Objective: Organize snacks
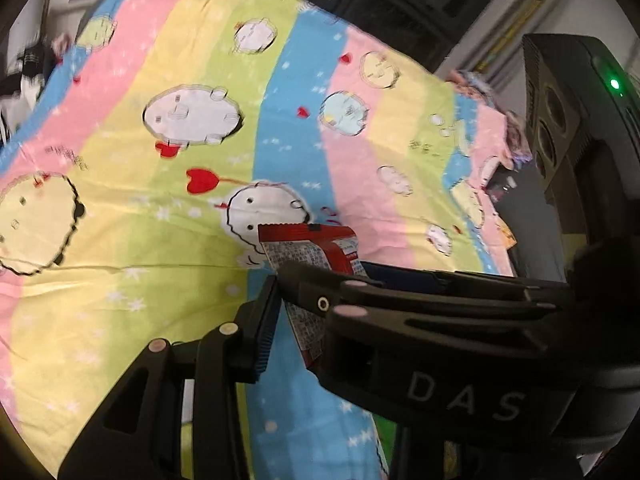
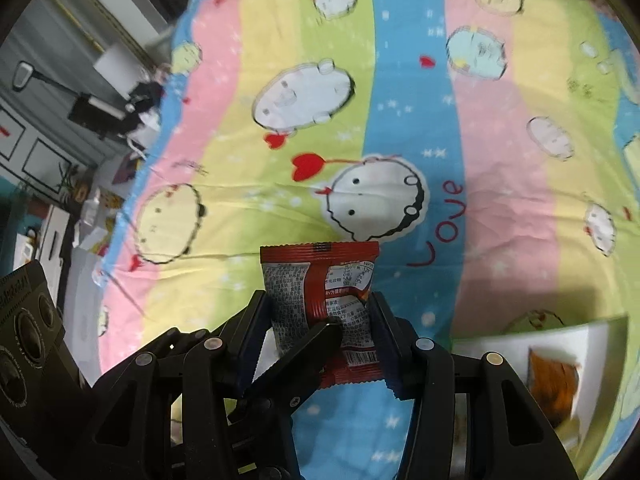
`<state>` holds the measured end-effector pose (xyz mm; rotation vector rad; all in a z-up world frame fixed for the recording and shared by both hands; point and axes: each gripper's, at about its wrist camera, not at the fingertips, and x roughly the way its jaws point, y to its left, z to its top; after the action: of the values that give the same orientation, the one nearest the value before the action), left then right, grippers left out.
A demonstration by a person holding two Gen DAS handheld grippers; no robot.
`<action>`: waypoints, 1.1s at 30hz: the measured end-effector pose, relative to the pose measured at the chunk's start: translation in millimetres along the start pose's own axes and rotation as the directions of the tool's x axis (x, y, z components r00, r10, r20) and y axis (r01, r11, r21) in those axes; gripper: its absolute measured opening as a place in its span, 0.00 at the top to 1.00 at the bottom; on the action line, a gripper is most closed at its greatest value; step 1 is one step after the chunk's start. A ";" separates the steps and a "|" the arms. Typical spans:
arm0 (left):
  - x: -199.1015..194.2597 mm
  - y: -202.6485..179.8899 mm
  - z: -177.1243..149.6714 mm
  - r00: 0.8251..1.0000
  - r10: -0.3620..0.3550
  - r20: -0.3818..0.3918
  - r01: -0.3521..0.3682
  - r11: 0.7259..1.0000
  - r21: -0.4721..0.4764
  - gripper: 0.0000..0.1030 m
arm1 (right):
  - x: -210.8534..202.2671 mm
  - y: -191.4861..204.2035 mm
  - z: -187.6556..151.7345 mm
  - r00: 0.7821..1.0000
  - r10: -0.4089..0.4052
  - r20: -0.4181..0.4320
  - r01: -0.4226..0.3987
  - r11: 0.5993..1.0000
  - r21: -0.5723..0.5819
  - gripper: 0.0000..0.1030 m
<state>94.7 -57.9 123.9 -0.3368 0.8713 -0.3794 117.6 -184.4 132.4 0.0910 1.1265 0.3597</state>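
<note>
Spread over a bed (image 2: pixel 500 168) is lying a sheet in pink, yellow, green and blue stripes, printed with round cartoon faces, red hearts and the word "Love". Above that sheet a red snack packet (image 2: pixel 320 300), its white panels covered in small print and a barcode near its lower edge, is hanging upright with its crimped top edge uppermost.

Both claws are gripping this one packet. From the right wrist view, the right claw (image 2: pixel 320 320) is pinching the packet by its two side edges, its black fingers (image 2: pixel 380 328) pressing in from either side. A finger of the left claw is crossing in front of the packet's lower half, its tip lying on the printed face just below the packet's middle. From the left wrist view, the left claw (image 1: pixel 280 304) is pinching the same packet (image 1: pixel 316 252), seen here more edge-on, with the ribbed pad of one finger against it, while the right claw's linkage, lettered "DAS", is reaching across to the packet from its right.

Right of the packet, in the right wrist view, a white tray (image 2: pixel 592 344) is sitting on the sheet with an orange-brown packet (image 2: pixel 554 384) inside it, blurred. Left of the packet, beyond the bed's edge, cluttered furniture is showing dimly.
</note>
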 end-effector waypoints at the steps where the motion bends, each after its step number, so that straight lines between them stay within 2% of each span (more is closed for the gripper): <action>1: -10.7 -6.5 -4.5 1.000 -0.011 0.010 0.011 1.000 0.029 0.63 | -6.8 3.0 -5.6 1.000 0.000 0.019 0.000 1.000 0.005 0.49; 8: -39.8 -42.3 -35.0 0.998 -0.049 0.029 0.045 0.990 0.133 0.63 | -52.1 11.6 -57.3 0.987 -0.048 0.152 0.043 0.998 0.038 0.49; 15: -50.8 -84.3 -68.8 0.996 -0.086 0.012 0.081 0.967 0.241 0.63 | -87.2 -10.7 -108.4 0.966 -0.084 0.244 0.057 0.992 0.114 0.49; 27: -27.1 -140.8 -109.2 0.985 -0.143 -0.095 0.169 0.909 0.382 0.63 | -107.9 -70.5 -170.1 0.947 -0.135 0.290 0.040 0.949 0.311 0.49; 33: -4.3 -156.4 -124.1 0.974 -0.150 -0.172 0.208 0.890 0.407 0.63 | -102.1 -97.1 -189.9 0.951 -0.153 0.268 0.037 0.919 0.393 0.49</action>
<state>-34.6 -210.0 120.3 0.0140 0.8672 -0.7577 -68.1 -329.5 114.2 0.4220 0.8880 0.0273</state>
